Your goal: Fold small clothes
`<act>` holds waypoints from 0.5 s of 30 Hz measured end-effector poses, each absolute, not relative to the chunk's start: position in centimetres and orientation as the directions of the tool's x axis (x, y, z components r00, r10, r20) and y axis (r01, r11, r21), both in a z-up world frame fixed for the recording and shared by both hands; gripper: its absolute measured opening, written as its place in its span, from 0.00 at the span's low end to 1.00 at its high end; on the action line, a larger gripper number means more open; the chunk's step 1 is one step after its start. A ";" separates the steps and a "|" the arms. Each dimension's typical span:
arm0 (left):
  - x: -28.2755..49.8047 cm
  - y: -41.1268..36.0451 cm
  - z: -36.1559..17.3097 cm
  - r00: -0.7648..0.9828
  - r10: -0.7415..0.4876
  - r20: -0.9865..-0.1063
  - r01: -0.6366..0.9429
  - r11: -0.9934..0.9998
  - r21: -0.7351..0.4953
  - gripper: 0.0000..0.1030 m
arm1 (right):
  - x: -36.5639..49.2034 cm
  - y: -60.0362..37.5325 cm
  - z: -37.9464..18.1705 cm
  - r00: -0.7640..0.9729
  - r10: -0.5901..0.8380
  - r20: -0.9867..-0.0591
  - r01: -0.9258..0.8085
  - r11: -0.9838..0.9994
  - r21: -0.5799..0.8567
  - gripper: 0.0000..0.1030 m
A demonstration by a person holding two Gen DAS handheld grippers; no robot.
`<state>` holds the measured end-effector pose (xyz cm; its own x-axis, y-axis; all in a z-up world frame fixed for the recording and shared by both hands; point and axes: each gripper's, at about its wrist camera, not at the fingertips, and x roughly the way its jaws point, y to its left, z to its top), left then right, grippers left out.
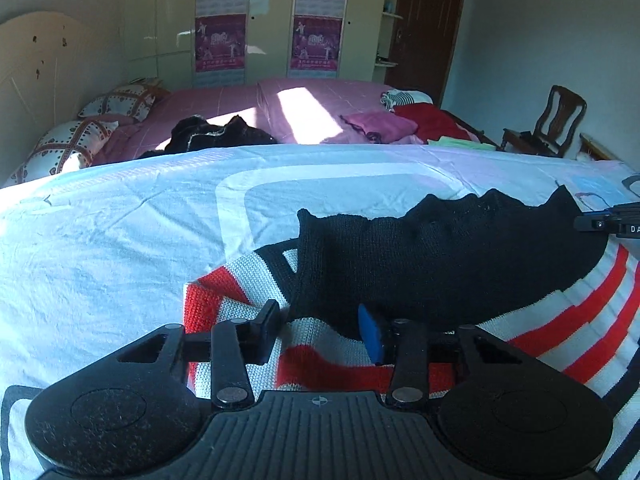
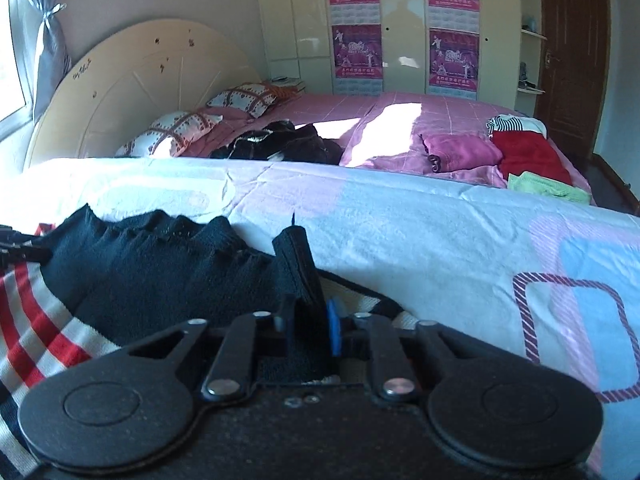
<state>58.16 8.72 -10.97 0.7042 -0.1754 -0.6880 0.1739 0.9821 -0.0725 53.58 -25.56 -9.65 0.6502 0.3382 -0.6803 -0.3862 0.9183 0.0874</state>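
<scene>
A knitted sweater with red, white and dark stripes (image 1: 540, 320) lies on the pale sheet (image 1: 100, 248). Its black part (image 1: 460, 256) is folded over and bunched on top. My left gripper (image 1: 320, 330) is open, its jaws wide apart over the sweater's left edge, the black fabric just ahead. My right gripper (image 2: 310, 328) is shut on a black fold of the sweater (image 2: 300, 268), which stands up between the jaws. The striped part shows at the left of the right wrist view (image 2: 36, 320). The right gripper's tip shows at the right edge of the left wrist view (image 1: 616, 224).
A pink bed (image 1: 240, 100) lies behind, with a dark garment (image 1: 216, 134), folded magenta (image 1: 380, 124), red (image 1: 432, 122) and green (image 2: 548, 190) clothes, and two pillows (image 1: 60, 148). A wooden chair (image 1: 548, 124) stands at the right. Wardrobe (image 2: 400, 20) and door (image 2: 572, 40) behind.
</scene>
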 end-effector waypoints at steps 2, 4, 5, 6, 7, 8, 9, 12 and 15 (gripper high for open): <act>57.6 9.1 -10.8 0.714 -0.199 -0.672 0.152 0.980 -0.129 0.18 | 53.3 -25.5 -9.4 0.673 0.322 -0.666 -0.371 0.926 0.073 0.06; 57.1 10.4 -10.7 0.740 -0.241 -0.628 0.125 0.966 -0.224 0.09 | 53.0 -26.1 -9.0 0.696 0.313 -0.646 -0.338 0.937 0.090 0.05; 56.8 11.1 -10.8 0.750 -0.258 -0.609 0.110 0.956 -0.270 0.07 | 52.7 -26.4 -8.7 0.712 0.311 -0.629 -0.327 0.940 0.094 0.05; 56.5 11.7 -11.0 0.754 -0.271 -0.599 0.097 0.947 -0.306 0.07 | 52.5 -26.7 -8.4 0.723 0.310 -0.617 -0.319 0.943 0.100 0.05; 56.3 12.0 -11.3 0.758 -0.268 -0.595 0.084 0.944 -0.318 0.07 | 52.3 -27.0 -8.2 0.732 0.309 -0.608 -0.312 0.944 0.104 0.05; 56.1 12.3 -12.0 0.767 -0.250 -0.591 0.063 0.946 -0.317 0.07 | 52.3 -27.3 -8.2 0.740 0.302 -0.601 -0.304 0.947 0.102 0.05; 55.9 12.7 -12.5 0.774 -0.247 -0.583 0.042 0.939 -0.341 0.08 | 52.3 -27.4 -8.5 0.742 0.286 -0.606 -0.293 0.952 0.091 0.05; 56.4 14.1 -14.5 0.775 -0.256 -0.578 -0.034 0.896 -0.442 0.10 | 53.4 -27.7 -11.0 0.706 0.246 -0.664 -0.247 0.964 0.095 0.05; 56.9 13.7 -14.7 0.767 -0.245 -0.593 -0.035 0.907 -0.419 0.11 | 53.2 -27.4 -10.9 0.714 0.234 -0.660 -0.251 0.965 0.070 0.05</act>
<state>56.86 13.69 -14.73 0.7668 -0.2447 -0.5935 -0.0346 0.9074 -0.4188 53.15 -27.39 -10.88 0.7140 0.2337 -0.6600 -0.2509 0.9654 0.0704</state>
